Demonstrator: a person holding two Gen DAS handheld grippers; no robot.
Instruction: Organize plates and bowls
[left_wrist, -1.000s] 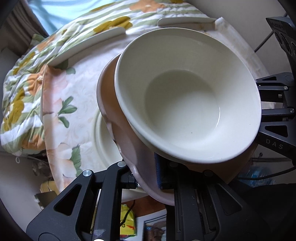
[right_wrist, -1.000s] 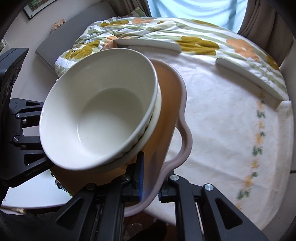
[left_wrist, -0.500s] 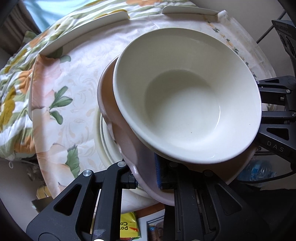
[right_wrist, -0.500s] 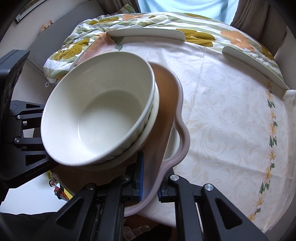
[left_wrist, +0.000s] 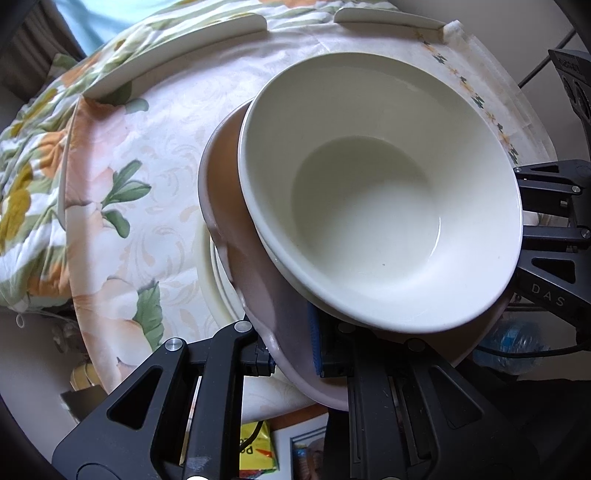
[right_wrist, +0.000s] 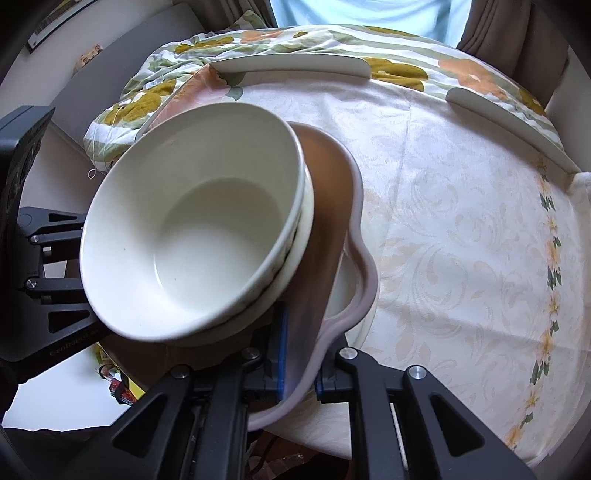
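A pink scalloped plate (left_wrist: 258, 295) with a brown inside (right_wrist: 325, 192) carries two stacked cream bowls (left_wrist: 376, 206), (right_wrist: 192, 236). My left gripper (left_wrist: 291, 350) is shut on the plate's near rim. My right gripper (right_wrist: 299, 369) is shut on the plate's opposite rim. Both hold the plate low over the table near its edge. Under the plate lie cream plates (left_wrist: 216, 277) on the tablecloth; they also show in the right wrist view (right_wrist: 351, 284).
The round table (right_wrist: 461, 240) has a pale floral cloth and white raised rim guards (left_wrist: 177, 51), (right_wrist: 509, 122) at the far side. A flowered quilt (right_wrist: 155, 92) lies beyond it. Clutter (left_wrist: 255, 446) sits on the floor below the table's edge.
Both grippers have carried the plate with the bowls farther over the table and lower. The cream plates on the cloth have come into view beneath it.
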